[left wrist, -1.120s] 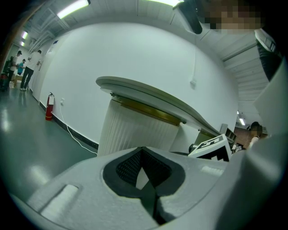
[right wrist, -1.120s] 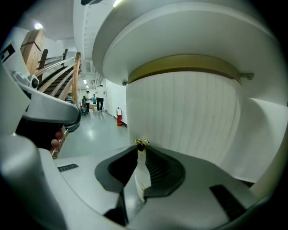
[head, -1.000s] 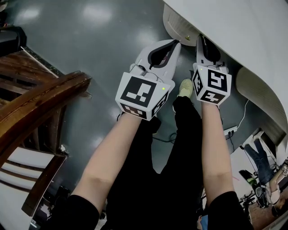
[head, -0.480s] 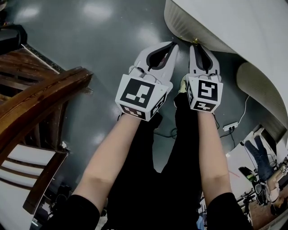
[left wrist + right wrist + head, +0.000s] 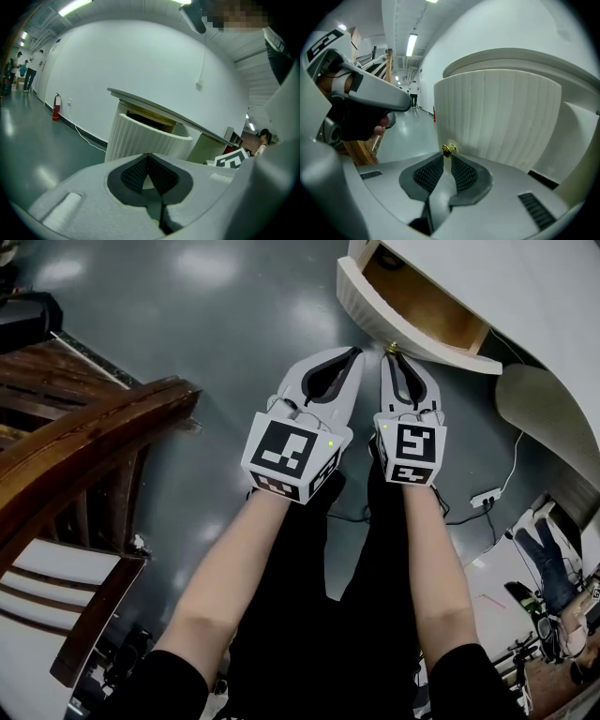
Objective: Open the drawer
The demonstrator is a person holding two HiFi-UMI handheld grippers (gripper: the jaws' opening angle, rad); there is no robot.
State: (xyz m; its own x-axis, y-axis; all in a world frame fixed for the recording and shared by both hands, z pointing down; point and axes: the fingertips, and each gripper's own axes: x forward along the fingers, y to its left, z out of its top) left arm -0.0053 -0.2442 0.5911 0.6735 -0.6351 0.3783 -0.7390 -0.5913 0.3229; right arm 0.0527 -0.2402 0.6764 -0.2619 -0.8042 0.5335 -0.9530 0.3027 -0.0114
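Observation:
The white desk's drawer (image 5: 367, 298) stands pulled out, and its wooden inside (image 5: 424, 298) shows from above. The curved, ribbed front (image 5: 497, 112) carries a small gold knob (image 5: 449, 150), also seen in the head view as the knob (image 5: 393, 346). My right gripper (image 5: 395, 356) is shut on that knob, which sits between its ribbed pads (image 5: 461, 171). My left gripper (image 5: 355, 353) hovers just left of it, shut on nothing, tips together. From the left gripper view the drawer (image 5: 145, 136) lies ahead of the left gripper (image 5: 149, 157).
A dark wooden chair (image 5: 94, 446) stands close on the left. The white desk top (image 5: 525, 296) fills the upper right. A power strip and cable (image 5: 483, 498) lie on the grey floor. A red fire extinguisher (image 5: 56, 112) stands by the far wall.
The drawer has slid out of the desk, exposing its wooden inside. My right gripper came back toward me with the knob. My left gripper drifted back alongside it.

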